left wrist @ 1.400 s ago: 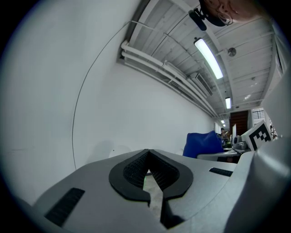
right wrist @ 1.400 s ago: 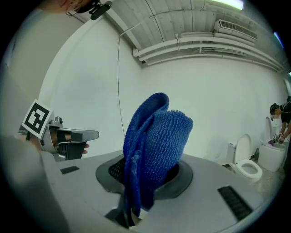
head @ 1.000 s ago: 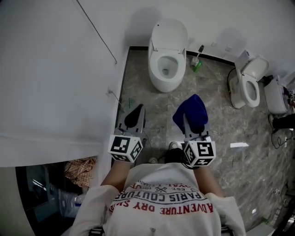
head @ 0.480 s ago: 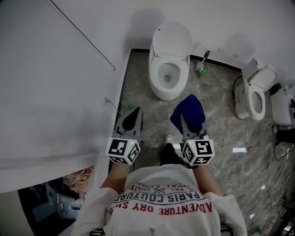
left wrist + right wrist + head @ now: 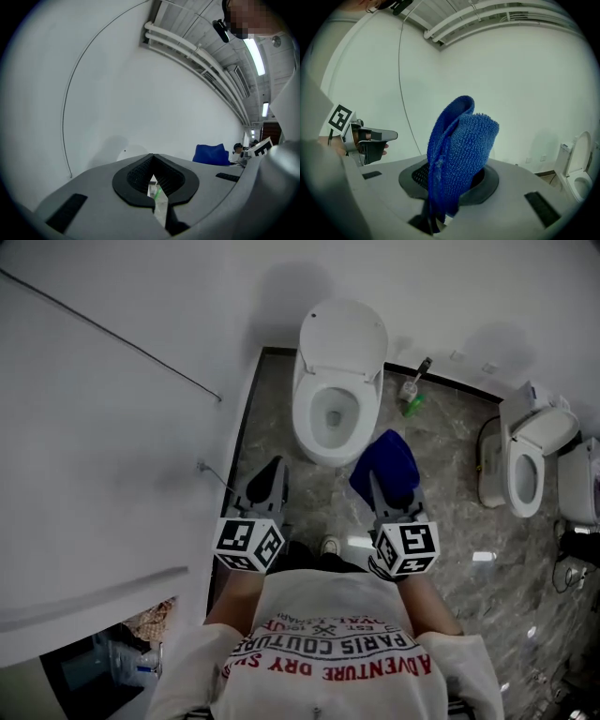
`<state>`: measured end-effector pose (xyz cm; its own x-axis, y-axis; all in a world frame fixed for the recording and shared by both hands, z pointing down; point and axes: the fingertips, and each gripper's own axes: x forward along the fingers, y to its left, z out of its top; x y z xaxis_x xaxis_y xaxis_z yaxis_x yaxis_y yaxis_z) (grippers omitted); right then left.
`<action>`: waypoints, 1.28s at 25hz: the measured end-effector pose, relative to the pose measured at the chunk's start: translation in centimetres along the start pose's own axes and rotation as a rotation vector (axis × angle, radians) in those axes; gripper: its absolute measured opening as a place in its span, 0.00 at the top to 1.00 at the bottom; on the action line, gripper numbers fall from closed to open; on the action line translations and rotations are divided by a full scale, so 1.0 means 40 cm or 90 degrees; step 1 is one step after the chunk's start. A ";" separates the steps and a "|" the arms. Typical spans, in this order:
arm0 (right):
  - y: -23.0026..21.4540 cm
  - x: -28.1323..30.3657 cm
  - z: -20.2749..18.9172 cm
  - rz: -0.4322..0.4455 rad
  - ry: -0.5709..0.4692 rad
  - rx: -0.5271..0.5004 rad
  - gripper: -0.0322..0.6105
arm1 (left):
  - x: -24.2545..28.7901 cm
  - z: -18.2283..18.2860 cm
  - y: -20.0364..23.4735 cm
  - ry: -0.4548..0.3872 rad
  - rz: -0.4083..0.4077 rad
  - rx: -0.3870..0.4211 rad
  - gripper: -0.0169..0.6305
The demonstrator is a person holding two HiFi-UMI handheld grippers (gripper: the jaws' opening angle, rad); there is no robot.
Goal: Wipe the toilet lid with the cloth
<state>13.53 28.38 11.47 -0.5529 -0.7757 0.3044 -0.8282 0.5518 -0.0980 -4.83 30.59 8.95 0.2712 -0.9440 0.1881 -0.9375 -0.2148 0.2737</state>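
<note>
A white toilet (image 5: 328,418) stands against the far wall with its lid (image 5: 345,332) raised and its bowl uncovered. My right gripper (image 5: 382,482) is shut on a folded blue cloth (image 5: 386,461), which stands up from the jaws (image 5: 457,154) just short of the bowl's front right. The cloth (image 5: 211,153) also shows at the right of the left gripper view. My left gripper (image 5: 274,467) is shut with nothing in it, held level with the right one, near the toilet's front left. Between its closed jaws (image 5: 152,164) only a thin slit shows.
A white partition wall (image 5: 112,427) runs close along the left. A toilet brush with a green holder (image 5: 411,395) stands right of the toilet. A second toilet (image 5: 530,465) sits at the far right. The floor (image 5: 450,512) is grey marble tile.
The person has stepped forward; both grippers are closer to the toilet, which now sits lower and nearer in the head view. The cloth stays in the right gripper.
</note>
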 end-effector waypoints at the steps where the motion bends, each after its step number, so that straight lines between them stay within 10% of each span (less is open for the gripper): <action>1: -0.023 0.020 0.003 -0.001 0.001 0.003 0.79 | 0.026 0.001 0.006 0.003 0.003 -0.003 0.97; 18: -0.300 0.625 0.136 -0.050 0.017 0.021 0.79 | 0.639 0.075 0.293 0.064 -0.051 0.015 0.97; 32: -0.345 1.179 0.033 -0.065 0.057 0.018 0.79 | 1.088 -0.013 0.586 0.068 -0.138 0.005 0.97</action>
<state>-1.26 -16.23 25.92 -0.4556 -0.7965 0.3974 -0.8830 0.4610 -0.0883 -14.89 -15.41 24.04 0.4871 -0.8440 0.2244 -0.8566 -0.4117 0.3111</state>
